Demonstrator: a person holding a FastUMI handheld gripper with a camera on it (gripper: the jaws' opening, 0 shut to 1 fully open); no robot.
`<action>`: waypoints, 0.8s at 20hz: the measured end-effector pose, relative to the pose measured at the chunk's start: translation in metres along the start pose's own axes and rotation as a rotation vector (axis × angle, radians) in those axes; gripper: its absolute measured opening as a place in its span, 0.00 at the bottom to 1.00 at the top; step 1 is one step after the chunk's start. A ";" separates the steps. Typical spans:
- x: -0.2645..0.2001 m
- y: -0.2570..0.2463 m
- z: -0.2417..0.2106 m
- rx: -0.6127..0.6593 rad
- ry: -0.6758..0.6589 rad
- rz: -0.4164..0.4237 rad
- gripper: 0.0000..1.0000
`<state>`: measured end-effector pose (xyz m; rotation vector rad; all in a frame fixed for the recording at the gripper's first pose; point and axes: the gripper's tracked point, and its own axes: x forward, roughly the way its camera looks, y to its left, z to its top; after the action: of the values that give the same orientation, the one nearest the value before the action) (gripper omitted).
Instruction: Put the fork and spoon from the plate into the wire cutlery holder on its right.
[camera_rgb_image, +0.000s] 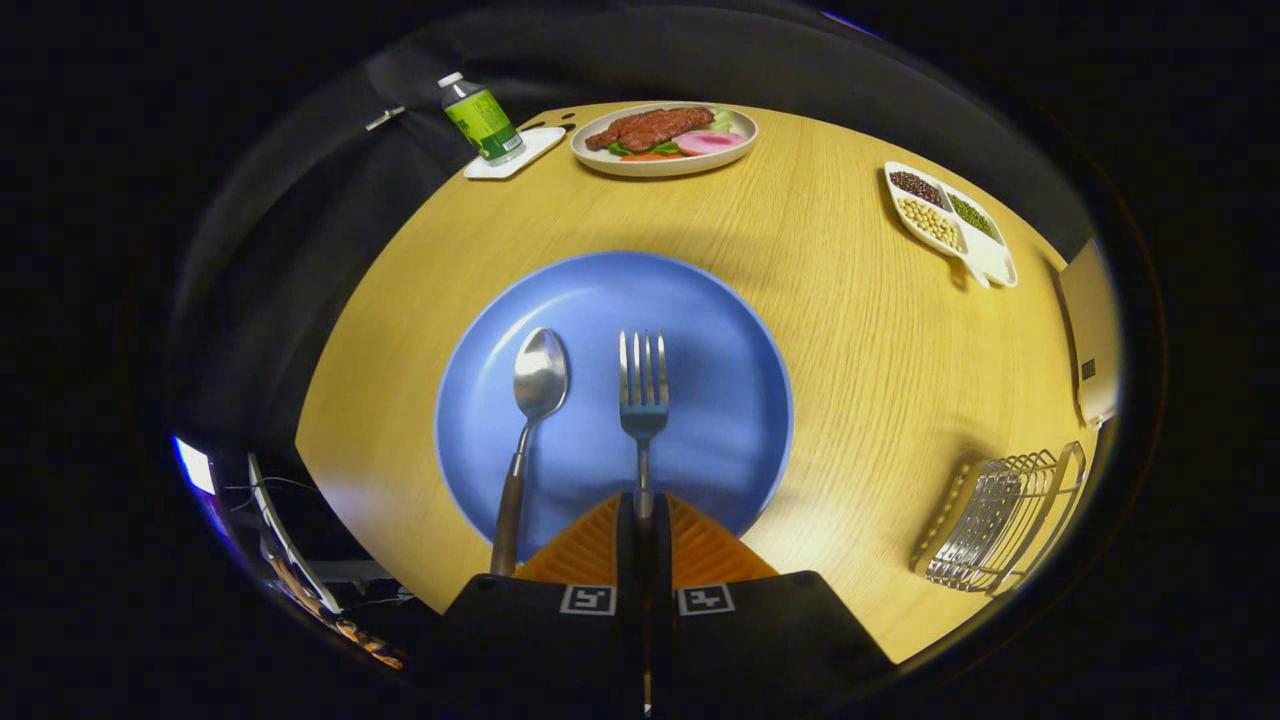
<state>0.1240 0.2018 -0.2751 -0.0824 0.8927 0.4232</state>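
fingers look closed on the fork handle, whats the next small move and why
Probably lift straight up. The gripper looks shut on the fork handle, tines resting on the blue plate. The spoon lies close beside it; the wire cutlery holder waits to the right.

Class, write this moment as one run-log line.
gripper: shut on fork handle | spoon: lying on blue plate | wire cutlery holder: right of plate

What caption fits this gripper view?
Tongs shut on the fork handle over the blue plate, spoon alongside, wire cutlery holder waiting at right.
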 end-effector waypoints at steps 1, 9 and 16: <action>-0.009 -0.003 0.001 -0.004 -0.006 -0.001 0.08; -0.127 -0.059 0.001 -0.046 -0.072 -0.026 0.08; -0.191 -0.153 -0.035 -0.007 0.000 -0.133 0.08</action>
<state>0.0529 -0.0085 -0.1665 -0.1470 0.8800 0.3028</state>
